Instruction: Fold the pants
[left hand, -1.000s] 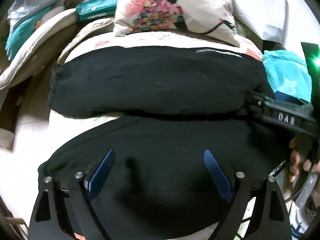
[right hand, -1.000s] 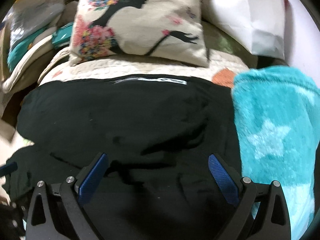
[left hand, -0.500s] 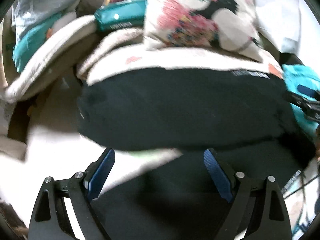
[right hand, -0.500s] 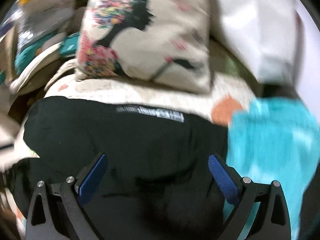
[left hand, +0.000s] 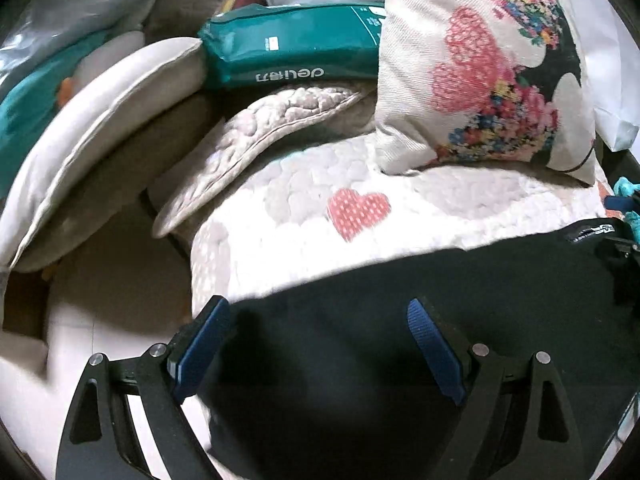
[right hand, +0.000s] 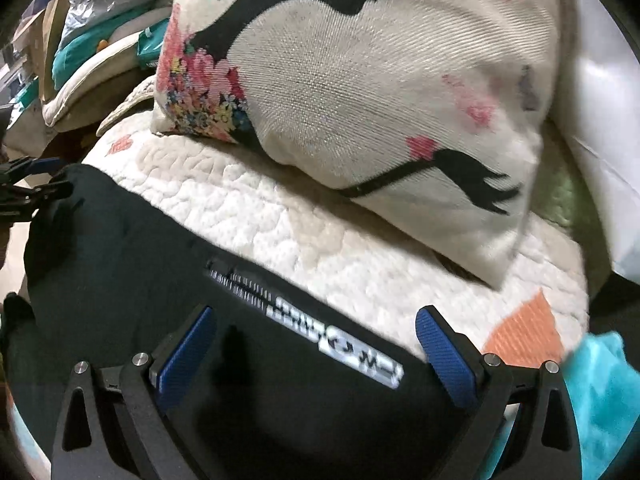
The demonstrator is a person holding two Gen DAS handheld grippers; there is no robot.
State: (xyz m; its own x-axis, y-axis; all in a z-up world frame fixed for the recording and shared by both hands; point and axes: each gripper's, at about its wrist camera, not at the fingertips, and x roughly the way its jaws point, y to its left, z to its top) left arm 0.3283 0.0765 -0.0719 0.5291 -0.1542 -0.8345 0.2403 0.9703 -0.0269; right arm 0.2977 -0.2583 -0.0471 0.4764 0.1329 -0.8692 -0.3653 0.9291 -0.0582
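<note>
— So where do the pants (left hand: pixel 460 300) lie?
— Flat on the quilt (left hand: pixel 304 240), long axis side to side, directly beneath both.
— And each hand-held gripper?
— Left (left hand: pixel 318 346) wide open, empty, nearest the pants' left end; right (right hand: pixel 316 350) likewise, over the printed band.

pants (left hand: pixel 460 300) on quilt (left hand: pixel 280 240), pillow (left hand: pixel 480 68) behind

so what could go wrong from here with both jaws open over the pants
1. The pants are dark and thick; the left gripper might pinch only the top layer, so the fold slips.
2. The pillow lies just beyond the waistband; the right gripper could bump it.
3. The teal towel beside that gripper could get snagged.
</note>
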